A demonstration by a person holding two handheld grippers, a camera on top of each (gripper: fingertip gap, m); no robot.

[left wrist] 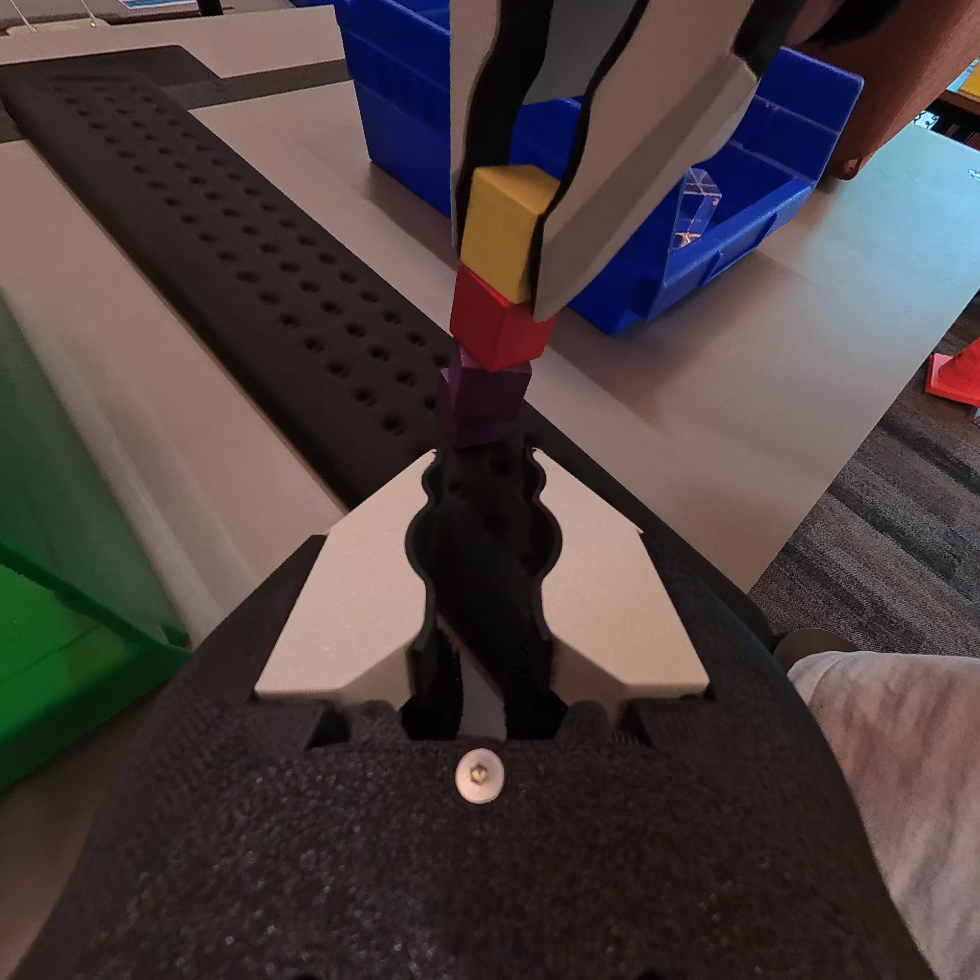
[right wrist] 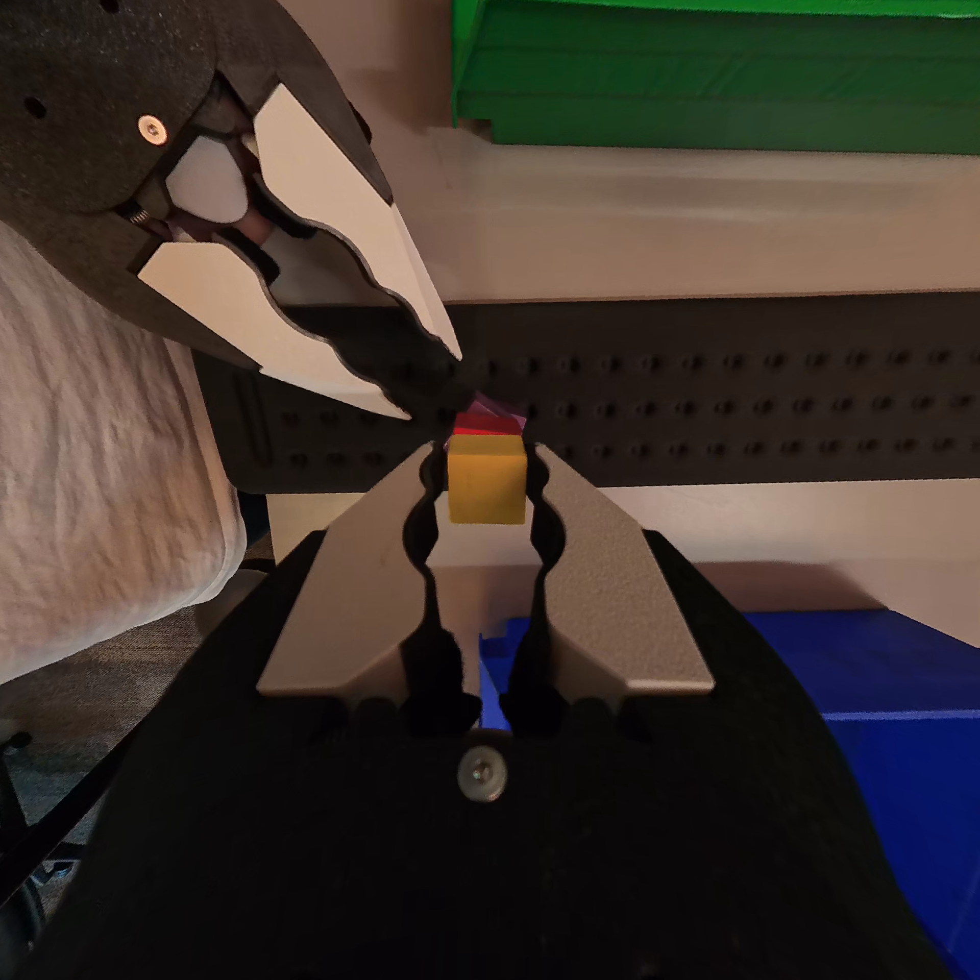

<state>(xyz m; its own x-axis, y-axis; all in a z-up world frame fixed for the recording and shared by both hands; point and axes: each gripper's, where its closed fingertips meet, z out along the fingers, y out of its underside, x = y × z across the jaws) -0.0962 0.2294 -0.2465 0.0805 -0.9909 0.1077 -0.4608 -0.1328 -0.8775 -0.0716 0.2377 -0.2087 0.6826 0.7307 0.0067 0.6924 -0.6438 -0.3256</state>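
Observation:
A stack of three cubes stands on a black perforated board (left wrist: 254, 254): a purple cube (left wrist: 482, 403) at the bottom, a red cube (left wrist: 498, 329) in the middle and a yellow cube (left wrist: 501, 233) on top. My right gripper (right wrist: 485, 456) comes down from above and is shut on the yellow cube (right wrist: 487, 480), which rests on the red one. It also shows in the left wrist view (left wrist: 501, 276). My left gripper (left wrist: 483, 452) is open and empty, its tips low over the board just short of the purple cube. It also shows in the right wrist view (right wrist: 434, 386).
A blue bin (left wrist: 742, 222) with a clear prism (left wrist: 694, 212) stands behind the stack. A green bin (left wrist: 63, 663) is on the board's other side. The table edge (left wrist: 769, 557) drops to carpet with an orange cone (left wrist: 960, 376). A person's light-clothed leg (left wrist: 901, 795) is nearby.

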